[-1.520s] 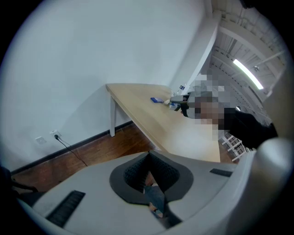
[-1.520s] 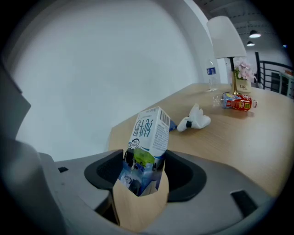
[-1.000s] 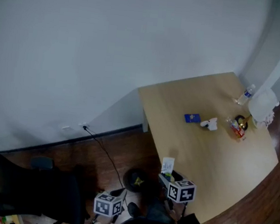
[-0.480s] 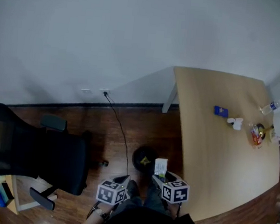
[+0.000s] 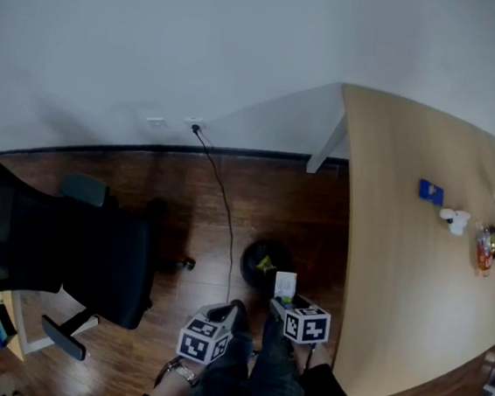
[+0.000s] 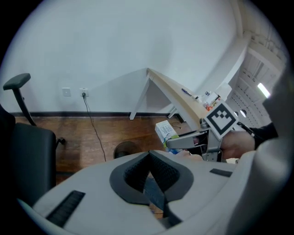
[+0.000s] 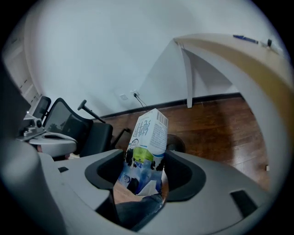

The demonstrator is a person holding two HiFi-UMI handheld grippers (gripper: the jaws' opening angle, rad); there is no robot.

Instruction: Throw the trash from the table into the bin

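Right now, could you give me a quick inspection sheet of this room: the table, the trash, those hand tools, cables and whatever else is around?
Surface: wooden table, mostly bare; dark wood floor.
Job's things: carton off the table, carried near the black bin that stands on the floor.
Clutter: blue packet, white crumpled scrap and red wrapper on the table's far part.
Grippers: right gripper shut on the carton; left gripper jaws together, nothing between them.
Cables: black cable from a wall socket across the floor, ending near the bin.
Surroundings: black office chair, plain white wall.
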